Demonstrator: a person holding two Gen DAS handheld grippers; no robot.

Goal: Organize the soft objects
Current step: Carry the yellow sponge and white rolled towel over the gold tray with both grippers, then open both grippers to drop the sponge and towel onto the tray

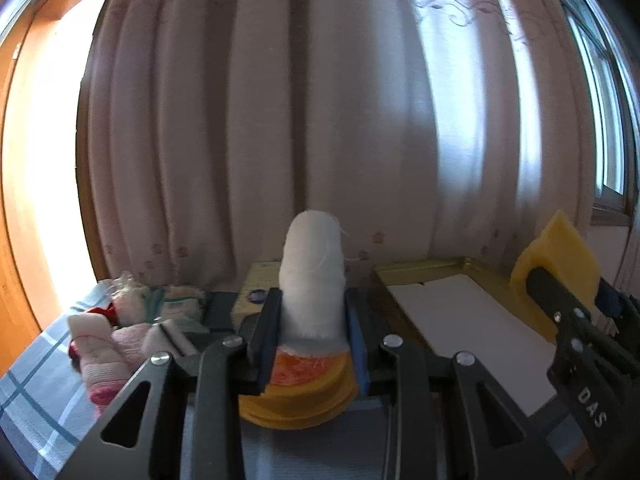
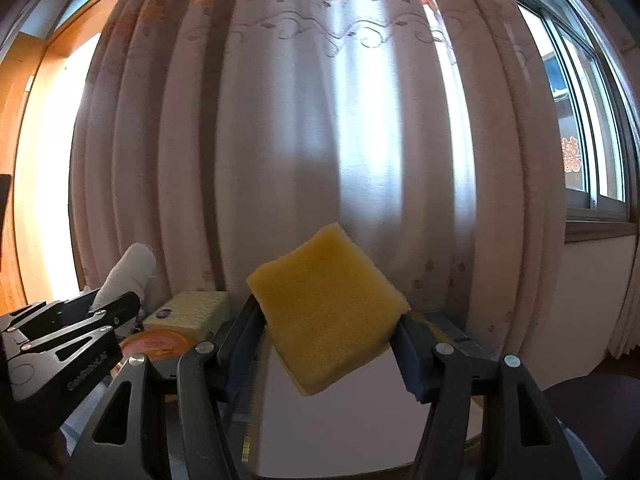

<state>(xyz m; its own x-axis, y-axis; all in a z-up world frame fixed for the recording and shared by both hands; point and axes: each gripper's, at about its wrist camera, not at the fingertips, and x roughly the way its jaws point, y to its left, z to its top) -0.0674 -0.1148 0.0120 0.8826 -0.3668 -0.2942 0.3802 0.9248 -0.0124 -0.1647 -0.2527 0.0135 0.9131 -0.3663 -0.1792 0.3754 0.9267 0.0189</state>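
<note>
My left gripper (image 1: 312,320) is shut on a white gauze roll (image 1: 312,272), held upright above a round yellow lid (image 1: 298,396). My right gripper (image 2: 328,332) is shut on a yellow sponge (image 2: 328,304), tilted, held above a gold tray with a white liner (image 2: 344,420). In the left wrist view the right gripper (image 1: 560,280), the sponge (image 1: 560,248) and the tray (image 1: 460,312) show at the right. In the right wrist view the left gripper (image 2: 116,300) and the gauze roll (image 2: 128,272) show at the left.
A pile of soft items, pink and white cloths and packaged gauze (image 1: 132,320), lies at the left on a checked blue cloth (image 1: 36,400). A pale yellow box (image 2: 188,312) stands behind the lid. A curtain (image 1: 280,120) hangs close behind; a window (image 2: 580,120) is at the right.
</note>
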